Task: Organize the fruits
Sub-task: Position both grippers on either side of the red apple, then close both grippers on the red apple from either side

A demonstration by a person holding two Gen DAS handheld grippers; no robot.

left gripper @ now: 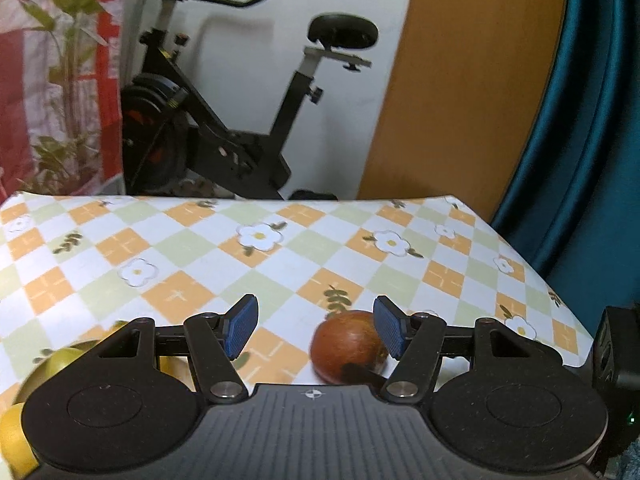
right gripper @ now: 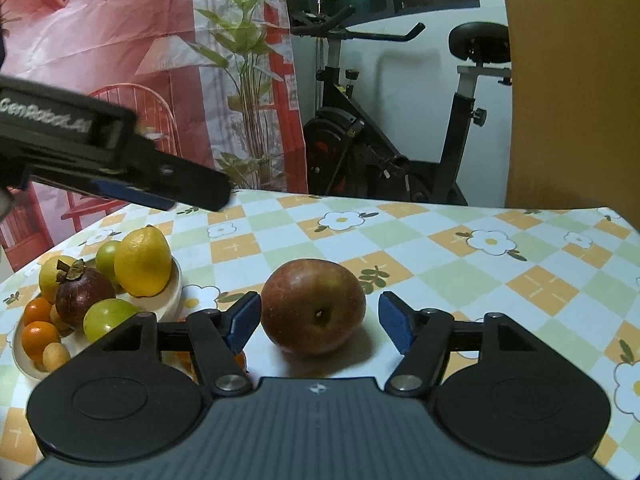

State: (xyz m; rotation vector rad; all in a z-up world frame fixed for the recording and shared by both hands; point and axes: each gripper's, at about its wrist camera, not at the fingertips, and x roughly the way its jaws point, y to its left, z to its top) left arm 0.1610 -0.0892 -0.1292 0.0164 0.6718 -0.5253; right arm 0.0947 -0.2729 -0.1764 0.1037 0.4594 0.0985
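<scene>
**A:** State of the right gripper (right gripper: 316,322)?

**B:** Jaws apart. The red apple (right gripper: 314,307) sits on the tablecloth (right gripper: 480,280) between the two blue pads; neither pad presses on it, and a clear gap shows on the apple's right side.

**A:** And the left gripper (left gripper: 316,326)?

**B:** Also spread, holding nothing. The apple lies just beside its right-hand pad, low in that view; contact cannot be confirmed.

**A:** Which step is in hand?

**B:** By my reading, the pickup of the apple, the one fruit lying apart from the plate (right gripper: 174,300). The plate stands to the left of the apple and already carries a lemon (right gripper: 143,262), a mangosteen (right gripper: 82,298), green fruits and small oranges.

**A:** Next move?

**B:** Centre the apple between the pads, close evenly on its widest part, then lift. It is round and smooth, so an off-centre squeeze could roll it away.

**A:** Difference between the views?

**B:** Only the right wrist view shows the plate's contents in full, and the left gripper's body from the side above the plate. The left wrist view shows yellow fruit at its lower left edge only.
</scene>
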